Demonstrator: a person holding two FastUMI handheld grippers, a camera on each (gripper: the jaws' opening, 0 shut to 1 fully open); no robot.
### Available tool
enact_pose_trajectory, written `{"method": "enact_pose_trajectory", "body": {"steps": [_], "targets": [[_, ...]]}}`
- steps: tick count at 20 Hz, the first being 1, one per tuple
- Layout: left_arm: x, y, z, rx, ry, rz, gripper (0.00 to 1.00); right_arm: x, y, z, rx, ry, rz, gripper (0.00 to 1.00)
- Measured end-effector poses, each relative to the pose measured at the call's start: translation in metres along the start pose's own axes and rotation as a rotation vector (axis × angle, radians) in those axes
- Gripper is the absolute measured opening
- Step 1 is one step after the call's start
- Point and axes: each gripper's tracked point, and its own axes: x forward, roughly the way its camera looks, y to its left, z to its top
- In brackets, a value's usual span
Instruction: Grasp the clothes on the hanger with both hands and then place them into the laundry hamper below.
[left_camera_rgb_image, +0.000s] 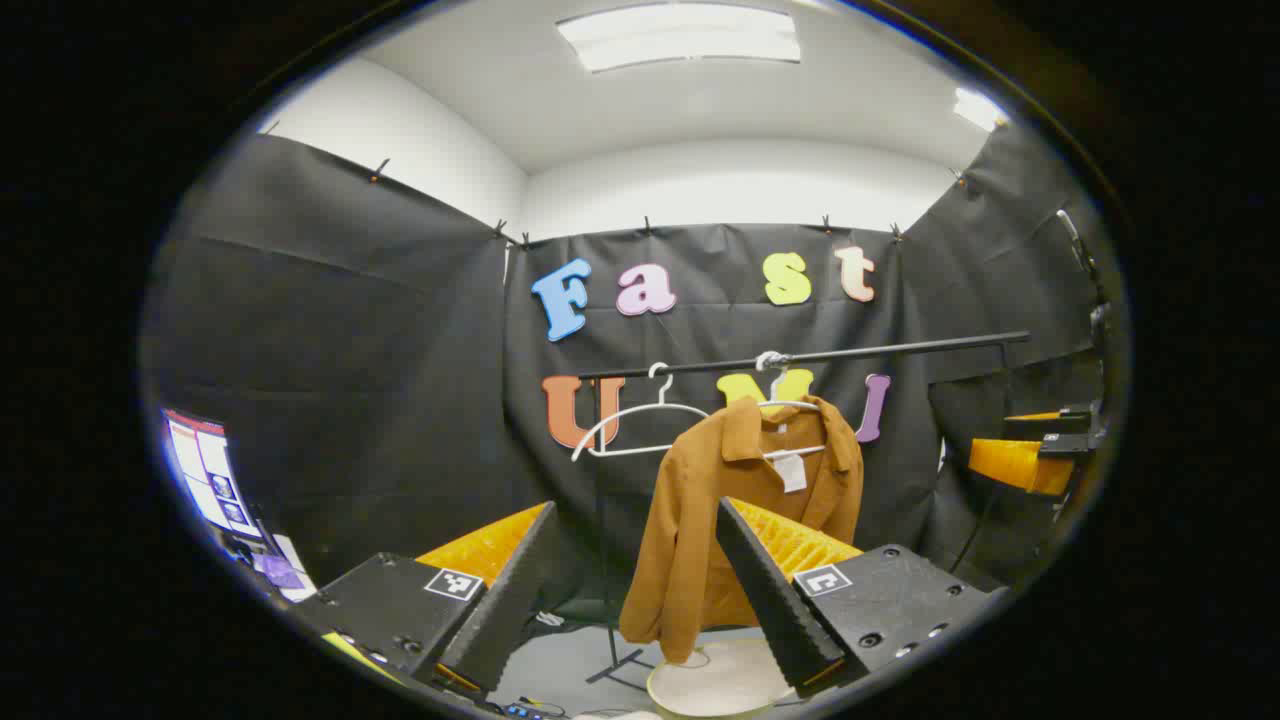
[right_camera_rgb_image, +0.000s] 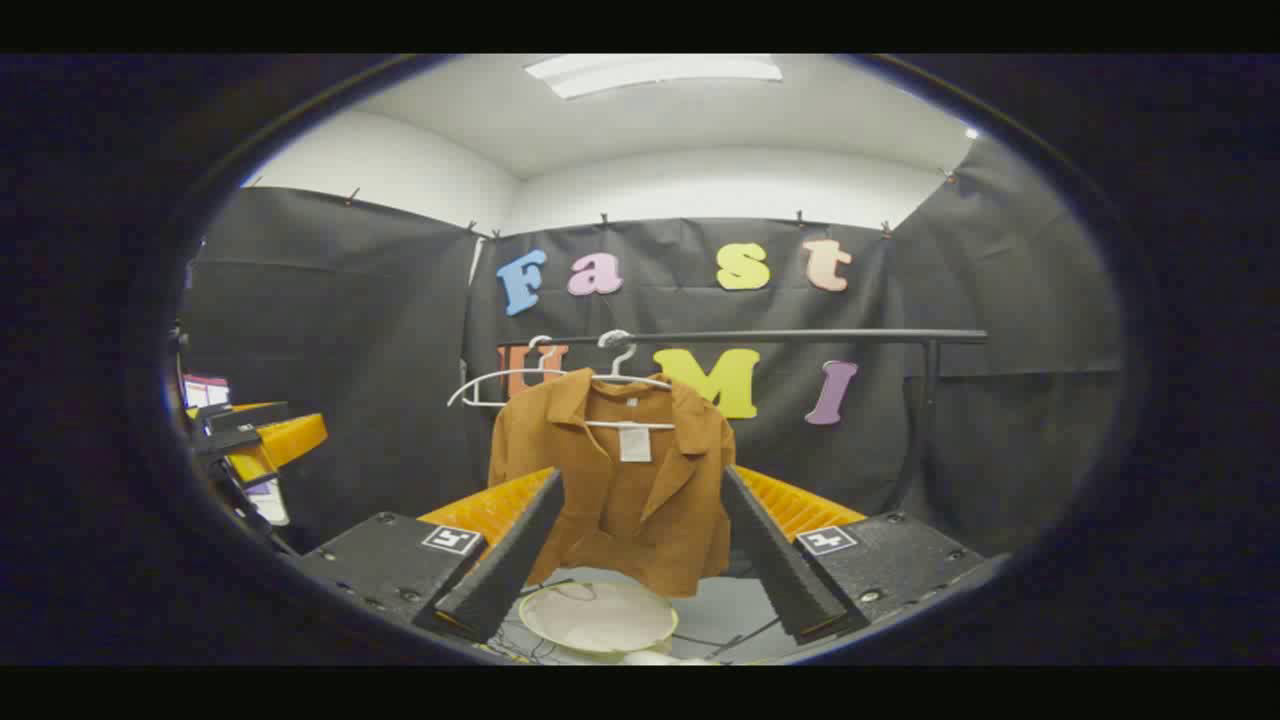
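Note:
A brown shirt (left_camera_rgb_image: 745, 500) hangs on a white hanger from a black rail (left_camera_rgb_image: 800, 355); an empty white hanger (left_camera_rgb_image: 640, 420) hangs to its left. Below stands a round white laundry hamper (left_camera_rgb_image: 715, 680). My left gripper (left_camera_rgb_image: 635, 510) is open, some way short of the shirt, with nothing between its fingers. In the right gripper view the shirt (right_camera_rgb_image: 625, 480) hangs straight ahead above the hamper (right_camera_rgb_image: 598, 617), and my right gripper (right_camera_rgb_image: 642, 478) is open, also short of the cloth. Each gripper appears at the other view's edge: the right (left_camera_rgb_image: 1030, 455) and the left (right_camera_rgb_image: 255, 430).
The rack's upright post (right_camera_rgb_image: 930, 420) stands at the right, and its foot (left_camera_rgb_image: 620, 665) and some cables lie on the floor by the hamper. A lit screen (left_camera_rgb_image: 205, 470) sits low at the left. Black cloth walls close the booth.

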Motion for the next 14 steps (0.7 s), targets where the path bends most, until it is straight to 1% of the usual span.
{"method": "enact_pose_trajectory", "body": {"steps": [3, 7, 12, 14], "targets": [[-0.01, 0.009, 0.0, -0.008, 0.004, 0.016, 0.99, -0.006, 0.007, 0.004, -0.016, -0.004, 0.008, 1.0], [-0.025, 0.019, 0.004, 0.016, 0.01, 0.042, 0.99, -0.01, 0.017, 0.011, -0.024, -0.011, 0.035, 1.0], [-0.038, 0.021, 0.01, 0.006, -0.009, 0.038, 0.99, -0.017, 0.028, 0.005, -0.045, 0.01, 0.061, 1.0], [-0.043, 0.018, 0.014, -0.006, -0.022, 0.018, 0.99, -0.018, 0.03, 0.0, -0.041, 0.023, 0.069, 1.0]]}}
